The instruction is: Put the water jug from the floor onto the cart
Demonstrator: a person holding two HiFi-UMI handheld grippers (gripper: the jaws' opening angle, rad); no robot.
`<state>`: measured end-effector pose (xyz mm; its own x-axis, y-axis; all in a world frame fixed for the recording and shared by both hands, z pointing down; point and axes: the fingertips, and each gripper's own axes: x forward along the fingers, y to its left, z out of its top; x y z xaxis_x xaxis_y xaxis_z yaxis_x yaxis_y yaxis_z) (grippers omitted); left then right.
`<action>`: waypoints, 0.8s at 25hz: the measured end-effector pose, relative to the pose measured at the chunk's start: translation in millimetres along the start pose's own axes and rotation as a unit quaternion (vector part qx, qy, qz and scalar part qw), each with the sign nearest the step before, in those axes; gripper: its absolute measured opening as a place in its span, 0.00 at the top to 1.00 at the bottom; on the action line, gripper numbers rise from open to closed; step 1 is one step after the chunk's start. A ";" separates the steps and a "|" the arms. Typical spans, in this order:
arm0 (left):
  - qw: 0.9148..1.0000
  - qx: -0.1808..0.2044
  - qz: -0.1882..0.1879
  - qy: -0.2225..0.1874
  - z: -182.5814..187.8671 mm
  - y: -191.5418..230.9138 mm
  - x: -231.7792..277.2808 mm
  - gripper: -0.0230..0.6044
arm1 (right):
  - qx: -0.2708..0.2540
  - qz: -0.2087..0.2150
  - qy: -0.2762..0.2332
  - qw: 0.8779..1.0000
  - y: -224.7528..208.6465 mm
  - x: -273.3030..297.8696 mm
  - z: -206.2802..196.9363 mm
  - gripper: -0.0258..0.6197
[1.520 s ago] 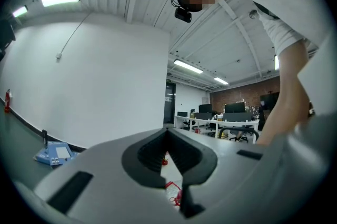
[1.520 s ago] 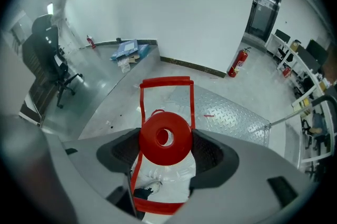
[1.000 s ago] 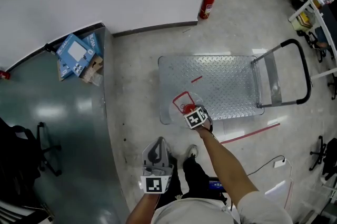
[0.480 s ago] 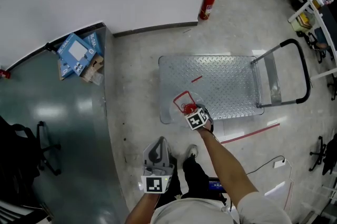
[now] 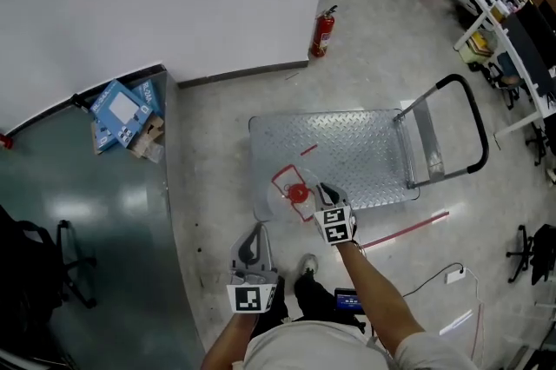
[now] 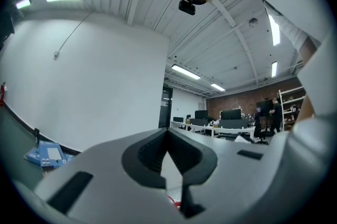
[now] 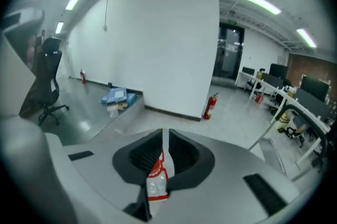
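Observation:
A clear water jug (image 5: 276, 186) with a red cap and a red-edged label stands at the near-left corner of the cart's steel deck (image 5: 356, 142). My right gripper (image 5: 323, 191) hangs above it, just right of the cap, tilted downward. Its jaws are closing to a thin slit, and nothing is pressed between them. In the right gripper view the jug's red and white label (image 7: 157, 182) shows below through the gap of that gripper (image 7: 163, 136). My left gripper (image 5: 258, 232) is held level near my body with its fingers together, shut and empty (image 6: 167, 133).
The cart's black push handle (image 5: 473, 129) rises at its right end. A red fire extinguisher (image 5: 322, 31) stands by the white wall. Blue boxes (image 5: 122, 112) lie on the glossy green floor at left. Red tape (image 5: 404, 231) marks the floor before the cart.
My right gripper has lifted off the jug's top and drawn back toward me, leaving the jug standing on the cart. The left gripper rose slightly. The head view shifted.

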<state>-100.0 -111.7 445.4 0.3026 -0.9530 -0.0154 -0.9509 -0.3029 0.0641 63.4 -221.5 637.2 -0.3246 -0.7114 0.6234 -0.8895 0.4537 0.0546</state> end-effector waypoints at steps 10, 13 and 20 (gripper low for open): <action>0.999 0.028 -0.012 -0.038 64.8 -24.6 -20.4 0.96 | 0.058 -0.030 -0.299 0.952 -0.5 -240.6 120.0 0.94; 0.999 0.029 -0.011 -0.031 66.0 -24.7 -27.0 0.96 | 0.067 -0.039 -0.301 0.950 9.8 -260.0 105.1 0.94; 0.999 0.033 -0.012 -0.033 67.3 -25.7 -33.4 0.96 | 0.071 -0.038 -0.298 0.951 12.7 -266.2 88.3 0.94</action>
<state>-90.1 -72.4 377.2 0.3219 -0.9432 -0.0824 -0.9465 -0.3228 -0.0033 110.2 -73.7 403.2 -0.3444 -0.9364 0.0676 -0.9385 0.3416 -0.0503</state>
